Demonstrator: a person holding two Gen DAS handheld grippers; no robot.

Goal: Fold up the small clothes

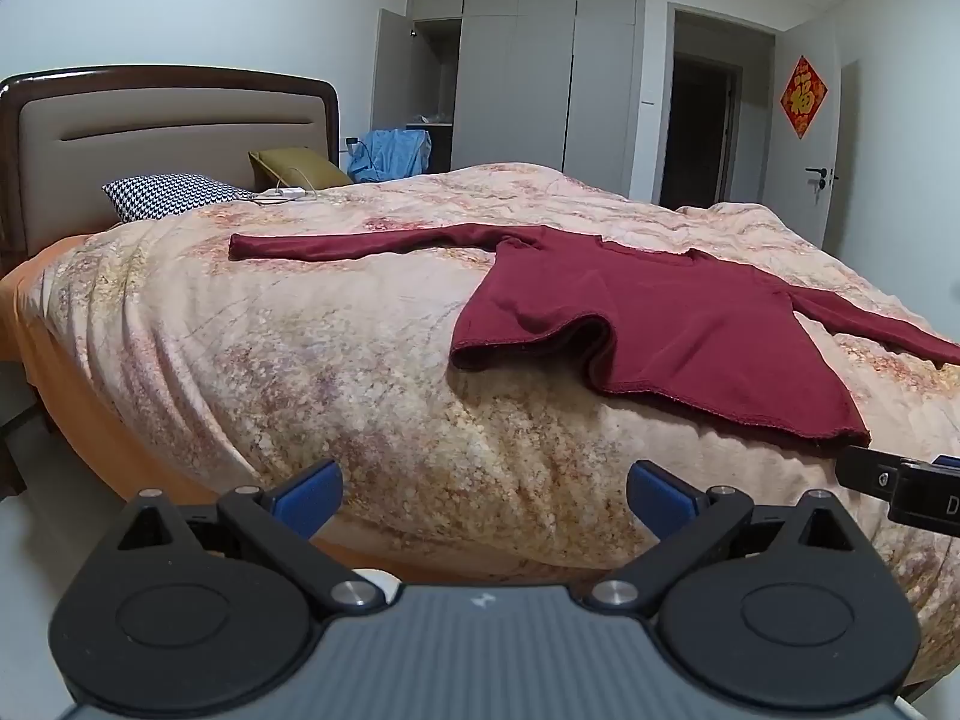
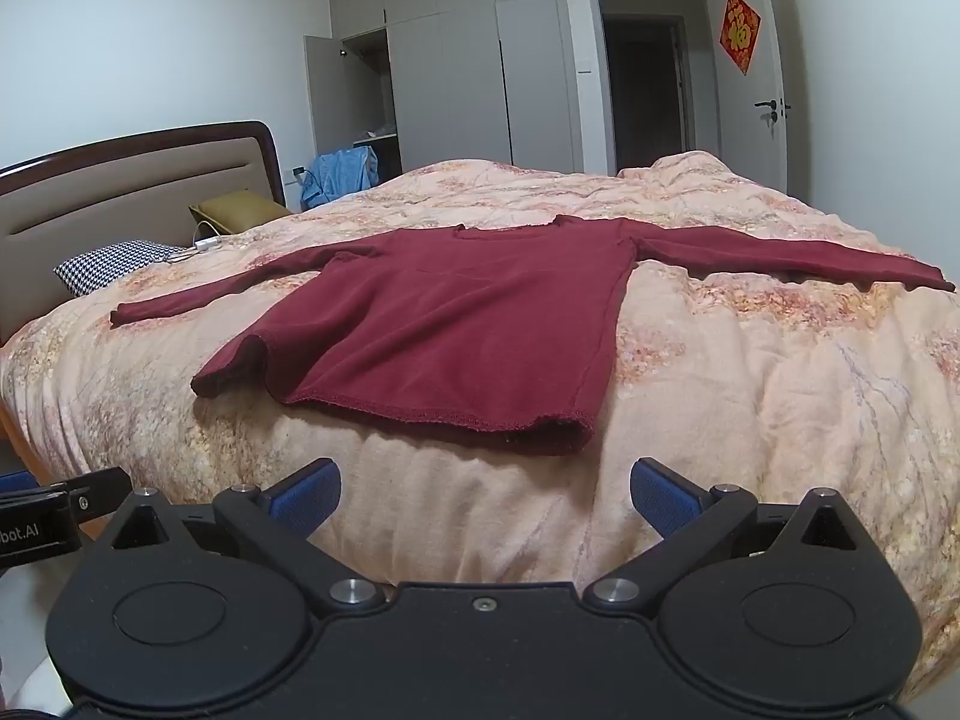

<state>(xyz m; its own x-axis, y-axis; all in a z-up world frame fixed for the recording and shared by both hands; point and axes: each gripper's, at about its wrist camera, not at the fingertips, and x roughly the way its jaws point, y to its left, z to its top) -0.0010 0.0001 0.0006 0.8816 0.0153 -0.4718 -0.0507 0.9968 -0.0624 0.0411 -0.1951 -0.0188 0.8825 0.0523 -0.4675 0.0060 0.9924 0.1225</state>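
White walls, a grey wardrobe and dark doorway beyond the fingers; padded headboard left.

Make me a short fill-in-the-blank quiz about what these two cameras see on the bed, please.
1. The long-sleeved top spread on the quilt is dark ____ in colour.
2. Both of its sleeves lie stretched ____ from the body.
3. The left gripper and right gripper both have their jaws ____, with nothing between them.
4. The checked pillow lies near the bed's ____.

Missing words: red; outward; open; headboard
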